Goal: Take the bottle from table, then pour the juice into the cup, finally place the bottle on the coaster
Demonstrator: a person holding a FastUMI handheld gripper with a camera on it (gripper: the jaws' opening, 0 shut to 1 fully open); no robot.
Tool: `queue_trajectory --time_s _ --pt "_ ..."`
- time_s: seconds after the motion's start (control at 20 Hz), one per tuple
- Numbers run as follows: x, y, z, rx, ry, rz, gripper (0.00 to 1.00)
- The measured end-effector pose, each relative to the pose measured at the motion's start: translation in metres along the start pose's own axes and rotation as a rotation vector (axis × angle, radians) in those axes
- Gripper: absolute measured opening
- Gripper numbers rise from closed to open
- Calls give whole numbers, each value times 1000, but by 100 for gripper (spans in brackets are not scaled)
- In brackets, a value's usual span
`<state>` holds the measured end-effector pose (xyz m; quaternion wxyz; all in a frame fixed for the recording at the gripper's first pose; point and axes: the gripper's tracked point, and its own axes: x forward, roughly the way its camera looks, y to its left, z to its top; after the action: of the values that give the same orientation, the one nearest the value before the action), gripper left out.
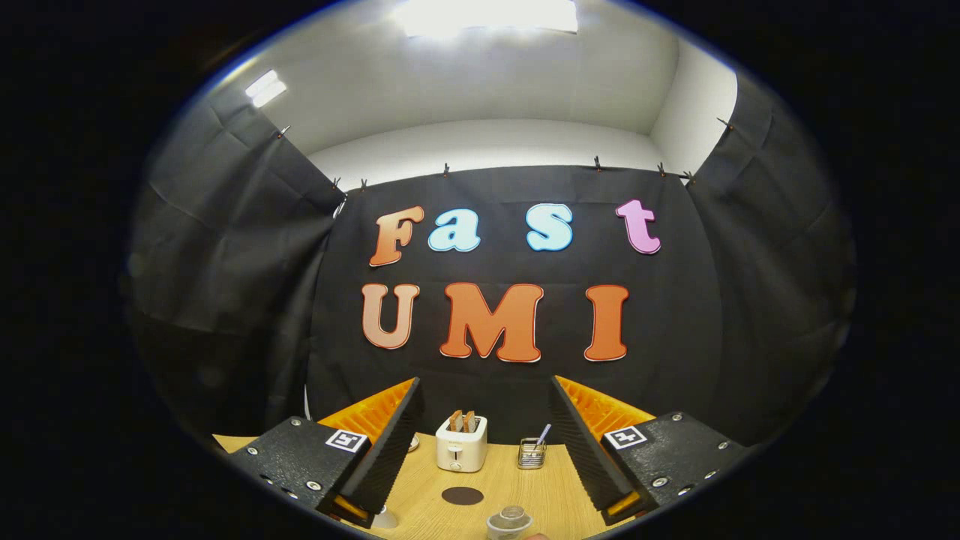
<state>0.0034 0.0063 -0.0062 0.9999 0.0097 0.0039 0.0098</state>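
My gripper (486,397) is open, held above the wooden table (555,487), with nothing between its two black-and-orange fingers (390,442). Below and between the fingers, close to me, a clear bottle top with a grey cap (510,519) pokes up. Just beyond it a dark round coaster (462,495) lies flat on the table. A small pale object (385,517) peeks out under the left finger; I cannot tell if it is the cup.
A white toaster (461,444) with two slices of toast stands at the back of the table against the black cloth wall. A small wire holder with a utensil (532,452) sits to its right.
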Motion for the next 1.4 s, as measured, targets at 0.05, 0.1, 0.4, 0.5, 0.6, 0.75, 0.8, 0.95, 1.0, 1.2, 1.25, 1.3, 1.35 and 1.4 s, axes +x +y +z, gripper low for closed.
queue_trajectory --time_s 0.05,0.1,0.4,0.5,0.6,0.75,0.8,0.95,1.0,1.2,1.25,1.3,1.35,1.4 --pt "1 0 0 -1 -4 -1 99" --pt "1 1 -1 -1 -5 -3 99" --pt "5 -5 -28 26 32 -28 99" --pt "5 -7 -45 41 56 -37 99" --pt "5 -5 -67 57 87 -24 99" --pt "1 1 -104 55 148 6 99" --pt "0 0 -115 46 166 5 99" --pt "-5 -4 -147 27 208 -14 99" --pt "-6 -3 -157 27 226 -14 99" --pt "-14 -8 -196 18 291 -33 99" --pt "-16 -12 -204 17 307 -47 99" --pt "-17 -13 -212 20 319 -54 99" --pt "-18 -15 -219 23 333 -60 99" --pt "-19 -16 -227 27 346 -63 99"
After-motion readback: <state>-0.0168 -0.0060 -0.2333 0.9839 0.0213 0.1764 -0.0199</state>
